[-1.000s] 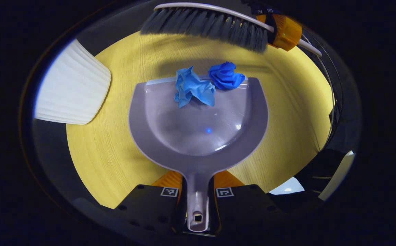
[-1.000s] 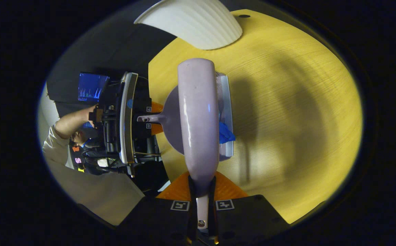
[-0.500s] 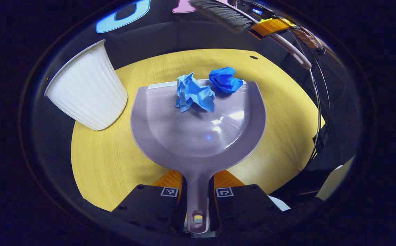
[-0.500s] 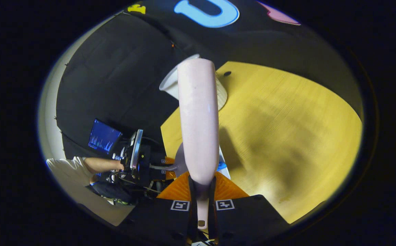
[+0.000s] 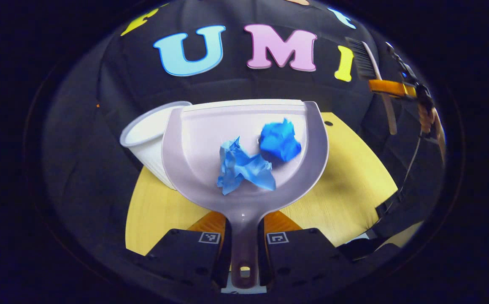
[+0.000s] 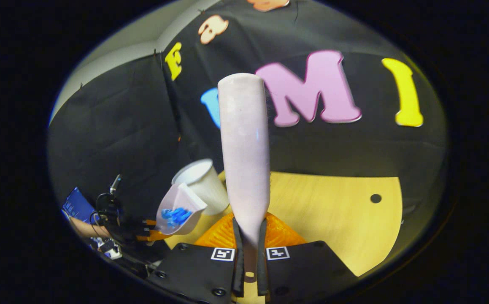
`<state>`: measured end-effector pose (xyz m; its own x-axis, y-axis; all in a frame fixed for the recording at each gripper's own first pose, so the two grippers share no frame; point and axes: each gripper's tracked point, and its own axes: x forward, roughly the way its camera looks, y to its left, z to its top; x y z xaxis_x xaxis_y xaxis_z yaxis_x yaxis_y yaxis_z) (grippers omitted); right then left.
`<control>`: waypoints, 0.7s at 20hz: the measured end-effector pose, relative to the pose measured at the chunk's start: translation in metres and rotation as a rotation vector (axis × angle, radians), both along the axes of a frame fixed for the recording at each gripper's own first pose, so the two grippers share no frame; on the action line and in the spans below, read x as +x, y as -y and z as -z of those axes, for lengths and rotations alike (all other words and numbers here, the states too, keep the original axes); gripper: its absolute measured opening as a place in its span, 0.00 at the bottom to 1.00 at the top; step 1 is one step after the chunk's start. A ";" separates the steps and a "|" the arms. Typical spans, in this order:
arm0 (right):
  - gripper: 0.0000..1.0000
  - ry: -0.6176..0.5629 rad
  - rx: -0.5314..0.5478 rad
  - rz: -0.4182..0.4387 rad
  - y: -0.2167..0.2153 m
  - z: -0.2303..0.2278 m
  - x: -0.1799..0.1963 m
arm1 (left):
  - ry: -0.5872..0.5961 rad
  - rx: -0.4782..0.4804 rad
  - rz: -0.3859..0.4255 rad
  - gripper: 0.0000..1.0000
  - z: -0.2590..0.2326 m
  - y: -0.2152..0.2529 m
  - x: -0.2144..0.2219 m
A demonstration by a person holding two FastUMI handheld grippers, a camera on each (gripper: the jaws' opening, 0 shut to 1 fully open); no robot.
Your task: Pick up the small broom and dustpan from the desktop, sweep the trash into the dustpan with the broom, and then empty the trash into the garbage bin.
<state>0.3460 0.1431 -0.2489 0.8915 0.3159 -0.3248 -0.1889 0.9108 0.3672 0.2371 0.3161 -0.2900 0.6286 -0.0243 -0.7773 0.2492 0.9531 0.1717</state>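
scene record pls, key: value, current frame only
left claw: shut on dustpan handle
right claw: shut on broom handle
dustpan state: lifted off the table, tipped back
trash: two blue paper wads, both lying in the dustpan
garbage bin: white, ribbed, upright, behind the dustpan's left edge
sweeping: done
emptying: not yet done

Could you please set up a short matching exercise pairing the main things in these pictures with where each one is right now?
Things:
1. dustpan
2. broom
3. blue paper wads
4. white bin

Places:
A. standing on the yellow table
B. lying in the pan
C. handle clamped in the left gripper
D. handle clamped in the right gripper

Pairs: 1-C, 2-D, 3-B, 4-A
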 end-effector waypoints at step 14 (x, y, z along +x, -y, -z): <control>0.13 -0.040 0.034 0.058 0.013 0.020 -0.014 | -0.011 0.709 0.067 0.23 -0.124 -0.155 0.157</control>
